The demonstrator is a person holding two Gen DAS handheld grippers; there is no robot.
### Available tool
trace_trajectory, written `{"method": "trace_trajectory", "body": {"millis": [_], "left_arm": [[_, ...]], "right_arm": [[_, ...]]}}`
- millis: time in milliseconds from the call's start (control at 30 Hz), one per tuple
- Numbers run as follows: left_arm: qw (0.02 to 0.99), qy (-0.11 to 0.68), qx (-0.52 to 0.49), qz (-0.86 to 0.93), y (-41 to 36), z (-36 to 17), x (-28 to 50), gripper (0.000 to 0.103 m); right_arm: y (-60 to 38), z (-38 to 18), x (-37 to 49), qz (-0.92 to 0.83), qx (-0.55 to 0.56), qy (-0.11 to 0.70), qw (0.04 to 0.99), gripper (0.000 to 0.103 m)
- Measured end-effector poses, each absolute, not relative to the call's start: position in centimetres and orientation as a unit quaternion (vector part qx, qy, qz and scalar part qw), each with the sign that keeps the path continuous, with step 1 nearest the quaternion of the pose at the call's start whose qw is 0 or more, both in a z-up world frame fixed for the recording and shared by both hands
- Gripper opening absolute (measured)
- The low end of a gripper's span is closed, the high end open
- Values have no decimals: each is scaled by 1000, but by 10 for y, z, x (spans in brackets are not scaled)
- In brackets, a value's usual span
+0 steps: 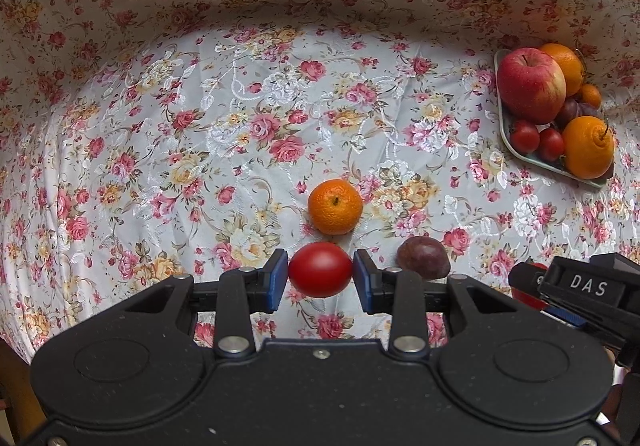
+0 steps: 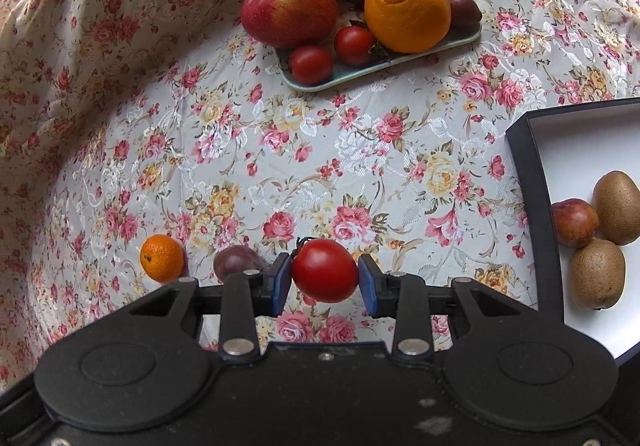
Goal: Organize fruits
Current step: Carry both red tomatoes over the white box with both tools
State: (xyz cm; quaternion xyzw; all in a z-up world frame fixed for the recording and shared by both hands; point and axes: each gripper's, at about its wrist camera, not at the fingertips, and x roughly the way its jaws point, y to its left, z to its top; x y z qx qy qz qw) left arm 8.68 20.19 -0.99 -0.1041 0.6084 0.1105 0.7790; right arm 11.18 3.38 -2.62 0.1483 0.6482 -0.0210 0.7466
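My left gripper (image 1: 320, 272) is clamped on a cherry tomato (image 1: 320, 269) at lower centre; a mandarin (image 1: 335, 206) sits just above it, a dark plum (image 1: 423, 257) to its right. My right gripper (image 2: 325, 273) pinches another tomato (image 2: 325, 270). Open cloth (image 2: 280, 149) stretches up to the green tray (image 2: 344, 77); the black box edge (image 2: 532, 181) hems the right side.

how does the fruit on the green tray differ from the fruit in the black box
The tray is crowded: an apple, oranges, cherry tomatoes and dark plums heaped together. The box holds only three visible pieces, two kiwis and a reddish plum, lying in one layer. Tray fruit is mostly bright red and orange; box fruit is mostly brown. Both sit on the floral cloth.
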Motion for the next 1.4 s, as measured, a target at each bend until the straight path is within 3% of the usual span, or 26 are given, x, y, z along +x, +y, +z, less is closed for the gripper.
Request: {"method": "trace_trajectory", "body": {"millis": [600,1400], "left_arm": [[797,603,-36,22,84,6,101,44],[771,617,69,-141,-130,-16,60,45]], "right_arm": [[-111,16,98,-110,216,582,776,36],[-306,7,35,-262,246,550,754,37]]}}
